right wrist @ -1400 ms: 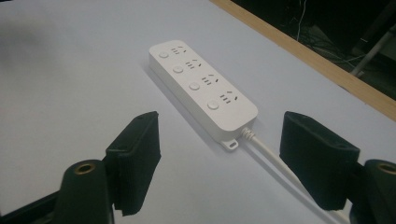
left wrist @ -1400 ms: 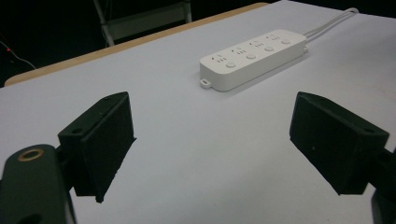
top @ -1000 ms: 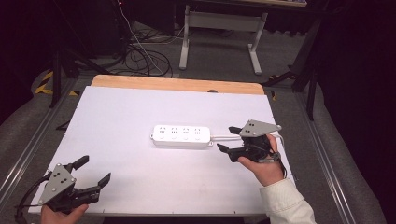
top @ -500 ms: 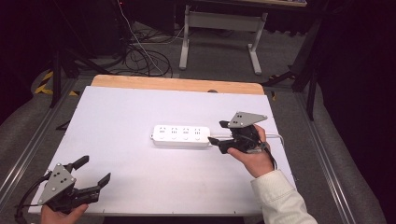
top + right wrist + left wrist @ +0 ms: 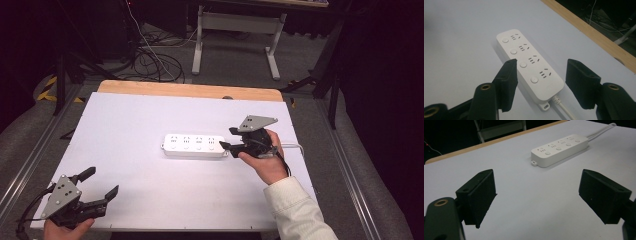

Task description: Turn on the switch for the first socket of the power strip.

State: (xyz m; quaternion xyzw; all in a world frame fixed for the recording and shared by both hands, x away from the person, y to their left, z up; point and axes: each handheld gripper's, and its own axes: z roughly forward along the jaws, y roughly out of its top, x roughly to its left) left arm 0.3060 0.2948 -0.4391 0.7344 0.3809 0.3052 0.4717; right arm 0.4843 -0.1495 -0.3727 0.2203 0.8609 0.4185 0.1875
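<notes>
The white power strip point(image 5: 194, 146) lies flat near the middle of the white table point(image 5: 130, 120), its four sockets and four round buttons facing up and its cord point(image 5: 292, 146) running off toward the right edge. Compared with a second ago, the right gripper point(image 5: 226, 145) has slid in from the right along the tabletop and now sits at the strip's cord end. Its jaws have just been closing; in the right gripper view they stand about half open, one on each long side of that end of the strip, with a gap on the right and the left pad close to the casing. Whether that left pad actually touches the plastic I can't quite tell from this angle, but nothing is clamped yet. To me it looks like the approach is over and the grab is about to happen, probably to lift or shift the strip. The left gripper point(image 5: 97, 186) has not moved: it waits near the front left corner, well apart from the strip, jaws spread wide and holding nothing.
</notes>
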